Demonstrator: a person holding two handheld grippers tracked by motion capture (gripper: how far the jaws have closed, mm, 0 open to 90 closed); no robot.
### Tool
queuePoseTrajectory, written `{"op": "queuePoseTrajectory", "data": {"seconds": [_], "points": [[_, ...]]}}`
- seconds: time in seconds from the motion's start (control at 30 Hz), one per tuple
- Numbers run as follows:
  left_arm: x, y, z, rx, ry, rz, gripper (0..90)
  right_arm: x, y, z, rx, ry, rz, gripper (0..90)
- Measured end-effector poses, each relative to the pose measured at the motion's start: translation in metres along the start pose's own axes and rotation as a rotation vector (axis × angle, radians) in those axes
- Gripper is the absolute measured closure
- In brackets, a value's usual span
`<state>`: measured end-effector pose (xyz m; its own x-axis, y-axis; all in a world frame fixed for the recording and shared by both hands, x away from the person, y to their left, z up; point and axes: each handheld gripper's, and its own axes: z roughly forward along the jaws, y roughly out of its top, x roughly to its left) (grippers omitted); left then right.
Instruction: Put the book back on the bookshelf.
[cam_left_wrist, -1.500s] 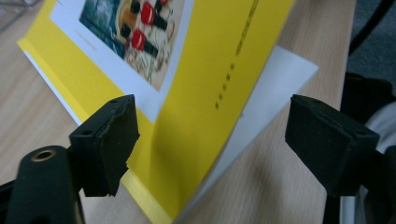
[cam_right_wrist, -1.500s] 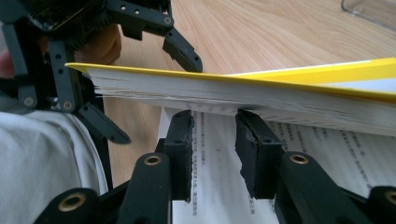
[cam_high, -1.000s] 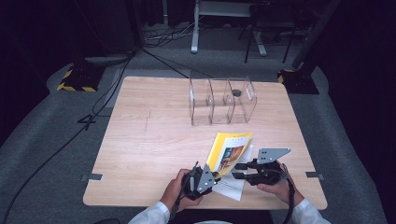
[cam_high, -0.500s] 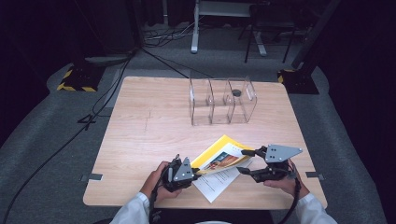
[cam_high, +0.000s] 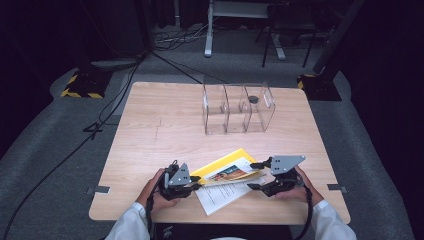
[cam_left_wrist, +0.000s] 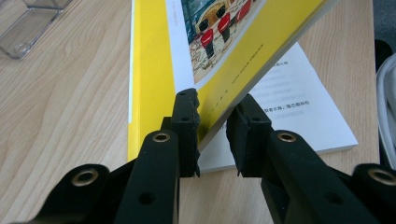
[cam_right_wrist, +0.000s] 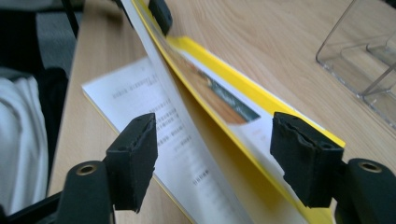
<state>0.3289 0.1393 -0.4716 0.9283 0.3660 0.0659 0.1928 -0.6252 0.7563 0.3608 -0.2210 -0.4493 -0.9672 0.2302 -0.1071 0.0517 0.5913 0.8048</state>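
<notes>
A yellow booklet (cam_high: 227, 170) lies near the table's front edge, its front cover (cam_left_wrist: 154, 70) raised at a slant over a printed white page (cam_high: 225, 195). My left gripper (cam_high: 197, 182) is at the booklet's left corner, and the cover's lower edge runs between its jaws (cam_left_wrist: 212, 126), which are shut on it. My right gripper (cam_high: 252, 176) stands at the booklet's right side with its jaws wide open (cam_right_wrist: 215, 140). They straddle the lifted cover (cam_right_wrist: 210, 88) and the white page (cam_right_wrist: 140, 107) without touching either.
A clear three-part organiser (cam_high: 237, 107) stands at the middle back of the wooden table (cam_high: 150, 135), with a small dark object (cam_high: 253, 99) in its right part. White sleeves (cam_high: 130, 225) come in at the front edge. Cables lie on the floor behind.
The cover has come down from nearly upright to a low slant. The left gripper moved left and the right gripper moved right, so the hands are farther apart.
</notes>
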Motion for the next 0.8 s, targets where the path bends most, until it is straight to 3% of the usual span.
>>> {"op": "queuePoseTrajectory", "data": {"seconds": [0.17,0.27,0.33,0.43,0.53,0.63,0.73,0.8], "points": [[0.011,-0.006,-0.008,-0.011,-0.010,-0.033,73.2,-0.003,-0.007,0.005,0.026,-0.053,-0.026,45.1],[0.017,-0.010,-0.013,-0.014,-0.006,-0.049,72.5,-0.004,-0.010,0.009,0.042,-0.060,-0.046,45.8],[0.020,-0.013,-0.015,-0.014,-0.010,-0.059,71.3,-0.002,-0.011,0.014,0.069,-0.093,-0.074,47.1],[0.023,-0.016,-0.017,-0.014,-0.012,-0.072,70.6,-0.001,-0.012,0.019,0.066,-0.100,-0.086,51.6],[0.026,-0.018,-0.019,-0.016,-0.007,-0.090,69.4,0.004,-0.012,0.024,0.052,-0.130,-0.147,69.8],[0.025,-0.017,-0.021,-0.018,0.011,-0.104,67.3,0.007,-0.010,0.023,0.039,-0.158,-0.179,73.9],[0.019,-0.014,-0.022,0.002,0.043,-0.108,58.7,0.008,-0.006,0.023,0.032,-0.177,-0.197,75.4],[0.014,-0.009,-0.024,0.006,0.066,-0.112,48.1,0.011,-0.004,0.024,0.043,-0.175,-0.211,76.0]]}}
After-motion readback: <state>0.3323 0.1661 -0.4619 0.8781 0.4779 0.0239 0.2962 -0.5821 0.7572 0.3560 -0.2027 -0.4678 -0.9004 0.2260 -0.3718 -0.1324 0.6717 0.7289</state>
